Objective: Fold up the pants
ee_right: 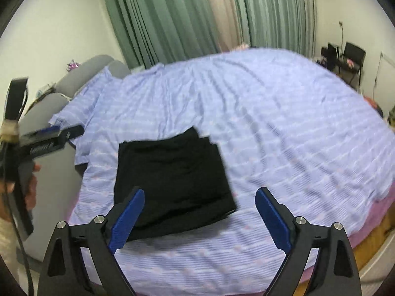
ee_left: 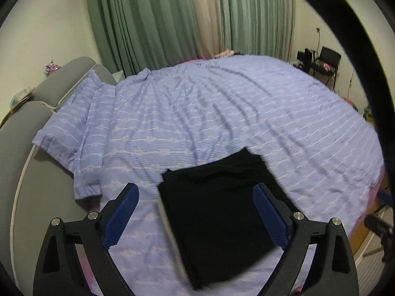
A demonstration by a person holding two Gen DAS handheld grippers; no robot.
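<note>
1. The black pants [ee_right: 172, 182] lie on the bed [ee_right: 284, 128] as a compact, folded rectangle, near the front edge and toward the left side. The layers at the far right corner look a little stepped, not fully aligned.
2. The left gripper [ee_left: 196, 212] hangs above the pants with its jaws wide apart and nothing between the blue pads. The right gripper [ee_right: 200, 218] is also wide open and holds nothing; the pants show behind its left finger.
3. I judge the fold nearly or fully done. A risk: if a finger catches the top layer on the way, the stack can slide open, because the cloth is soft and the bedspread [ee_left: 222, 113] under it is wrinkled.
4. The bedspread is light blue with pale stripes. A grey headboard [ee_left: 27, 133] stands at the left, green curtains [ee_left: 148, 19] hang behind, and a black chair [ee_right: 353, 54] is in the far right corner.
</note>
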